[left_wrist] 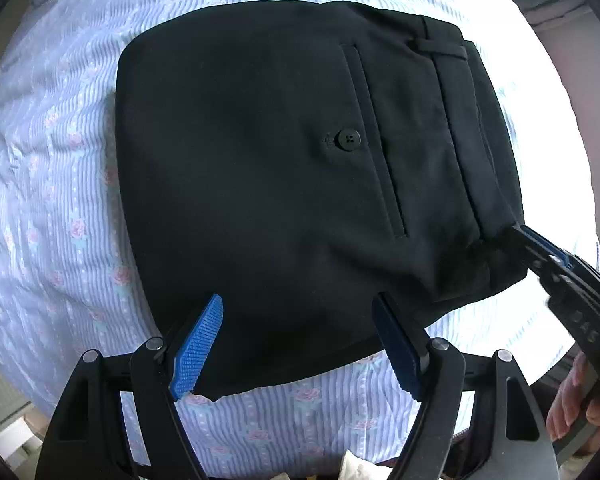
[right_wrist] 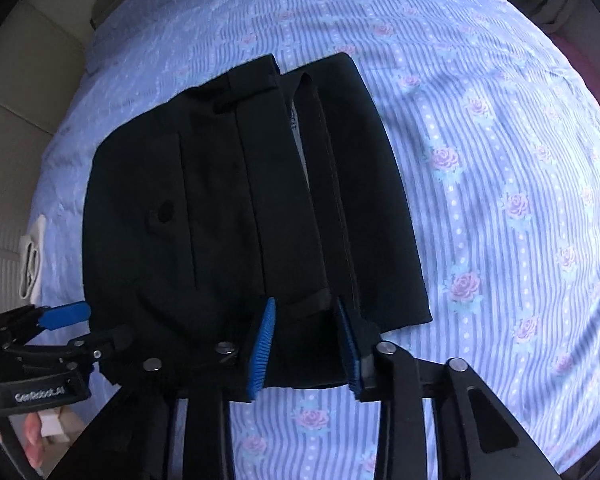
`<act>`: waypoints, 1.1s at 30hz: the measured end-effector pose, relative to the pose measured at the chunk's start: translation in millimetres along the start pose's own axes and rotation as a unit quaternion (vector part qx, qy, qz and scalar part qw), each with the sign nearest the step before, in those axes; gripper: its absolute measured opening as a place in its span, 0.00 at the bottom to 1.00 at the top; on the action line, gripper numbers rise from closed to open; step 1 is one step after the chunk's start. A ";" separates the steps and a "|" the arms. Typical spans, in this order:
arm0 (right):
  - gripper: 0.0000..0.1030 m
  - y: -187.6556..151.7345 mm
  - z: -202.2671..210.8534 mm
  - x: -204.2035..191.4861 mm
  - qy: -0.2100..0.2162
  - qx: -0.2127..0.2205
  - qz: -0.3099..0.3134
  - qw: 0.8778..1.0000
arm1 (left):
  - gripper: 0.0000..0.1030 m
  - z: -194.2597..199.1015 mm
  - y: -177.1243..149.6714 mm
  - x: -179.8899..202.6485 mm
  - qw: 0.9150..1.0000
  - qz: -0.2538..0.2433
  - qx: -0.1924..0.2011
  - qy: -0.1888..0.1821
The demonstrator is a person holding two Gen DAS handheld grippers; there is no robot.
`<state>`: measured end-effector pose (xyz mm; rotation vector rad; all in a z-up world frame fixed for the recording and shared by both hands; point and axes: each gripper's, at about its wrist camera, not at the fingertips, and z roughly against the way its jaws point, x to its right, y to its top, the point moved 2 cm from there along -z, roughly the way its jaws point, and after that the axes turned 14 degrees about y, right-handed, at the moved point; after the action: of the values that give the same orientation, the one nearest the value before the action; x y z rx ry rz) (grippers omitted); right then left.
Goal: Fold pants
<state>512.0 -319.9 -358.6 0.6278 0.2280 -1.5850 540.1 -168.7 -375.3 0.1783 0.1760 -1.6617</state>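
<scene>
- The black pants (left_wrist: pixel 268 168) lie folded into a compact stack on a bed covered by a blue striped sheet (left_wrist: pixel 60 152) printed with pink roses.
- The top layer shows a back pocket slit with a round black button (left_wrist: pixel 349 139), and the waistband with a belt loop (left_wrist: pixel 440 50) runs along the stack's right side in the left wrist view.
- The left gripper (left_wrist: pixel 298 344) points down over the near edge of the stack; its blue-padded fingers (left_wrist: pixel 198 346) stand wide apart, released, with the near edge of the cloth under the gap between them and neither pad pressing on it.
- The right gripper (right_wrist: pixel 306 344) is at the near end of the waistband, at the near right corner of the stack; its fingers are drawn in around the thick waistband edge, and the blue pads (right_wrist: pixel 262 344) appear to pinch the fabric between them.
- In the left wrist view a hand (left_wrist: pixel 572 404) shows at the near right, holding the right gripper's handle.
- A small white object (right_wrist: pixel 31 258) lies at the sheet's left edge, well apart from the pants.
</scene>
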 end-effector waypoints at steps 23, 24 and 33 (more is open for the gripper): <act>0.09 10.3 8.4 4.9 0.015 0.019 0.000 1.000 | 0.74 15.2 10.2 10.0 1.000 0.008 0.001 0.005; 0.09 10.7 11.5 9.9 0.009 0.024 -0.006 1.000 | 0.74 16.6 11.3 10.0 1.000 0.007 0.002 0.004; 0.09 7.9 7.0 33.0 -0.015 0.019 -0.023 0.999 | 0.74 25.8 11.6 27.6 1.000 -0.014 0.014 0.012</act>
<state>518.0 -352.7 -368.2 0.6326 0.1918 -1.6442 548.6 -202.4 -356.4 0.2166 0.1742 -1.6920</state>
